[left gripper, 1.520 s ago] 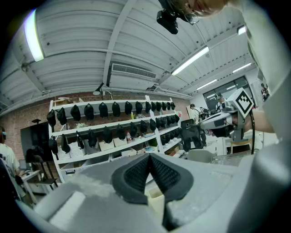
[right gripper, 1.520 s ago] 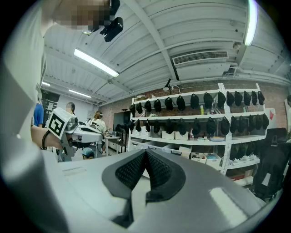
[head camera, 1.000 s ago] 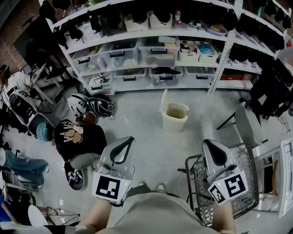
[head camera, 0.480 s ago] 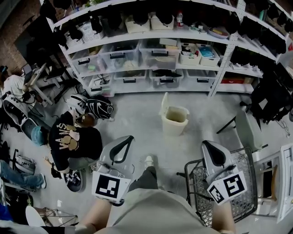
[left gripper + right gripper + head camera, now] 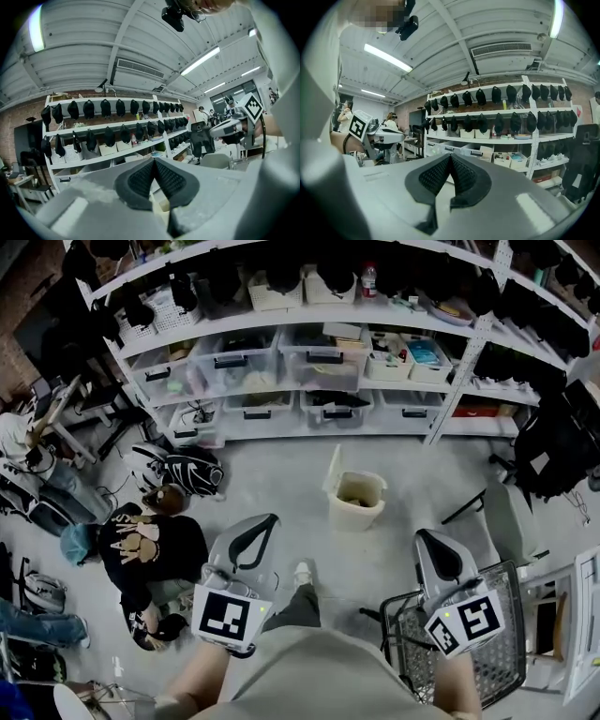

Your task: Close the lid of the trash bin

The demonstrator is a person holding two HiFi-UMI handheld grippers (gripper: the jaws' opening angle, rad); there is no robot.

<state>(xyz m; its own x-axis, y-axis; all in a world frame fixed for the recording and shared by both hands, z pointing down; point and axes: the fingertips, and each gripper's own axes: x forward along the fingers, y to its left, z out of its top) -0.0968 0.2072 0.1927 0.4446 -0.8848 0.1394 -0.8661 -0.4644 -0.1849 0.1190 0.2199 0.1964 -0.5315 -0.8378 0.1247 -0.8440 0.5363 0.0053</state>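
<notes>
The beige trash bin [image 5: 354,500] stands on the grey floor in front of the shelves, and its lid [image 5: 333,465] stands up at its left side. Something lies at the bottom of the bin. My left gripper [image 5: 268,521] is held level, below and to the left of the bin and well short of it; its dark pads meet with nothing between them [image 5: 153,161]. My right gripper [image 5: 427,538] is below and to the right of the bin, also apart from it and shut on nothing [image 5: 450,157]. Each gripper view looks over its jaws at the shelves.
A white shelf unit [image 5: 309,362] with clear boxes runs behind the bin. A person in black [image 5: 141,545] sits on the floor at the left, beside a helmet [image 5: 183,470]. A wire cart [image 5: 473,652] stands under my right gripper, a chair [image 5: 506,507] to its right.
The bin and the shelves have come nearer as I stepped forward; a shoe now shows between the grippers. Both grippers moved forward with me and stayed shut.
</notes>
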